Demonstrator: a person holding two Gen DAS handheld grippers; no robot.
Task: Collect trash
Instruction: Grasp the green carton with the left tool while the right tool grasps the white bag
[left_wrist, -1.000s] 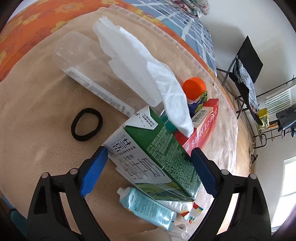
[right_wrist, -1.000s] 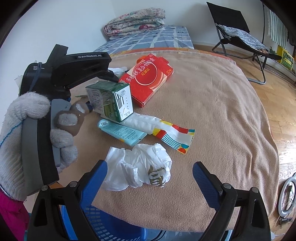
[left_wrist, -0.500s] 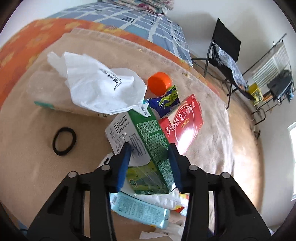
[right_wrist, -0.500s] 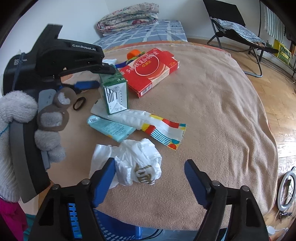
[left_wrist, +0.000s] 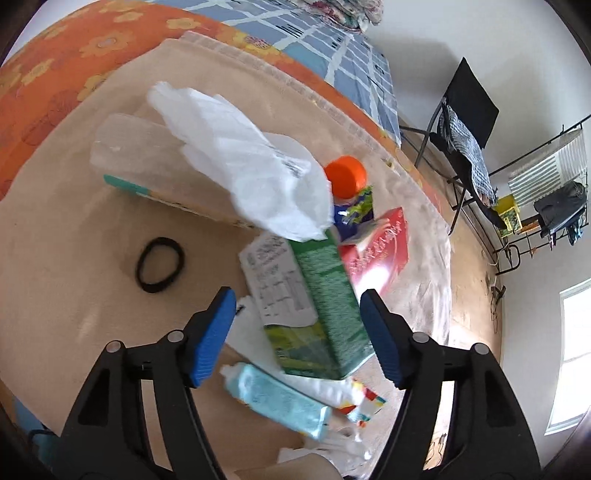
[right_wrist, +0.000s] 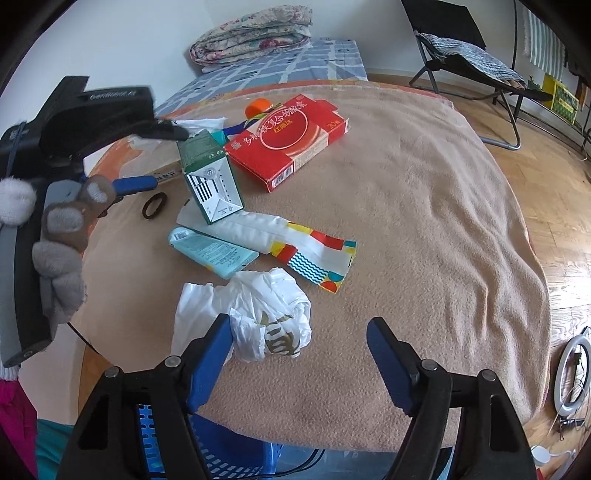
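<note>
Evidently the step in hand is picking up the green-and-white milk carton (left_wrist: 310, 299), which stands upright on the tan blanket-covered table (right_wrist: 424, 206) toward its far left edge, between the parted blue pads of the left gripper (left_wrist: 295, 334); neither pad looks to be touching it. To do it well, I would square the pads on the two broad faces, low on the body where the card is stiffest, and close gently, since an empty carton will likely crush or twist out. Just in front of the carton lie a pale teal tube (right_wrist: 212, 253) and a flat white wrapper with a coloured patterned end (right_wrist: 295, 243); a black hair tie (right_wrist: 154, 205) lies to its left and a red cardboard box (right_wrist: 291, 138) behind. Near the front edge sits a crumpled white plastic bag (right_wrist: 266, 319), just ahead of the right gripper (right_wrist: 299, 365), whose fingers stand wide apart and empty. Below that edge a blue slotted plastic basket (right_wrist: 146, 439) shows; its contents cannot be made out.
</note>
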